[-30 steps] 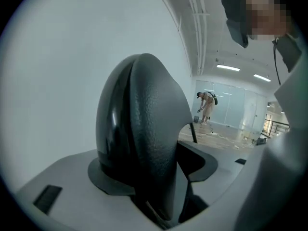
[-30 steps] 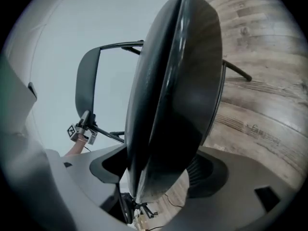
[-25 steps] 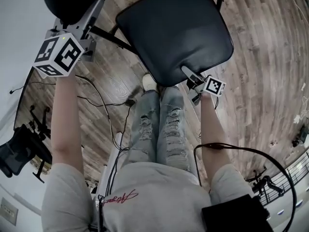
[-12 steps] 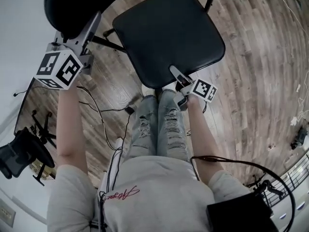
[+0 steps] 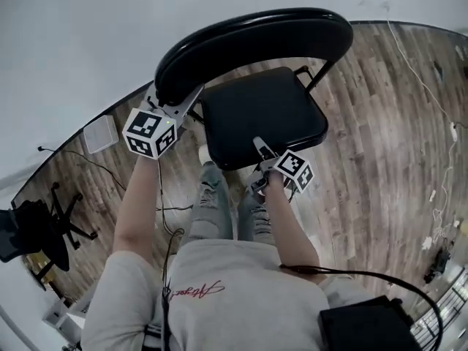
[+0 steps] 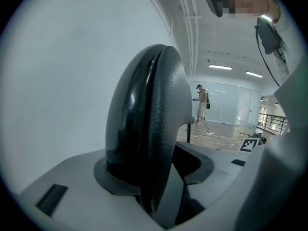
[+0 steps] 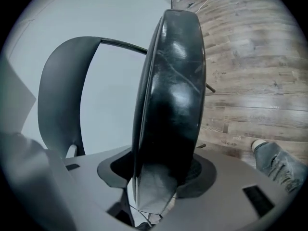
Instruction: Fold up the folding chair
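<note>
Bright, even light; fisheye edges, perhaps soft.

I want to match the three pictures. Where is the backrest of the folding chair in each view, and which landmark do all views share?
Head view: the backrest arches across the top centre, above the seat.
Left gripper view: the backrest fills the centre, seen edge-on.
Right gripper view: the backrest stands at the left, beside the edge-on seat.
Shared landmark: the wooden floor.

One folding chair (image 5: 263, 115), two claws (image 5: 189, 99) (image 5: 260, 145)
</note>
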The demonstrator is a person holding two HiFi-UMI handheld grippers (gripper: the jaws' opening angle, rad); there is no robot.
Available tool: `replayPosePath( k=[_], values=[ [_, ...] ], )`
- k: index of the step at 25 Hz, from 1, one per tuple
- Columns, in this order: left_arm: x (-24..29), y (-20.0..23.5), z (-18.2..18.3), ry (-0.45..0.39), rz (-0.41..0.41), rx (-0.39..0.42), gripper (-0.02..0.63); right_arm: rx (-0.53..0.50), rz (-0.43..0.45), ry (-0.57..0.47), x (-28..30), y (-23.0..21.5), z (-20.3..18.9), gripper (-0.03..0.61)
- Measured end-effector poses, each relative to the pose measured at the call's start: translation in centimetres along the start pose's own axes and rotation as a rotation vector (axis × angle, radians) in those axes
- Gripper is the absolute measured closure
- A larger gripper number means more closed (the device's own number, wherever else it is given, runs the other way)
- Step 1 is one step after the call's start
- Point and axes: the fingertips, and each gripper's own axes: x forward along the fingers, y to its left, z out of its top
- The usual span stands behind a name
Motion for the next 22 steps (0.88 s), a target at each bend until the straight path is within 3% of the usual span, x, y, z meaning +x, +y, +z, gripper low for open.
replayPosePath(
  k=[5,8,14,17,22],
  values=[
    [1.4,3.5,2.2,0.008,-0.043,-0.009,0.392,0.046,0.026,-0.042,1.8,7.2,2.1,0.381],
    [2.7,6.3,4.0,0.010,-0.051,-0.010,0.397,-0.017,0.013,-0.121,4.5,13.2,4.3,0.400],
    [5.1,12.4,5.6,0.027,-0.053,-0.066,0.417,-0.189,-0.129,-0.297,10.6,21.6,8.6,0.401],
    [5.8,14.3,6.0,0.005,-0.075,-0.058,0.460,-0.241,-0.154,-0.343,12.8,24.6,10.4,0.408],
    [6.8,15.3,6.9,-0.007,-0.121,-0.028,0.505,-0.215,-0.161,-0.479,14.2,26.8,12.2,0.425]
  ],
)
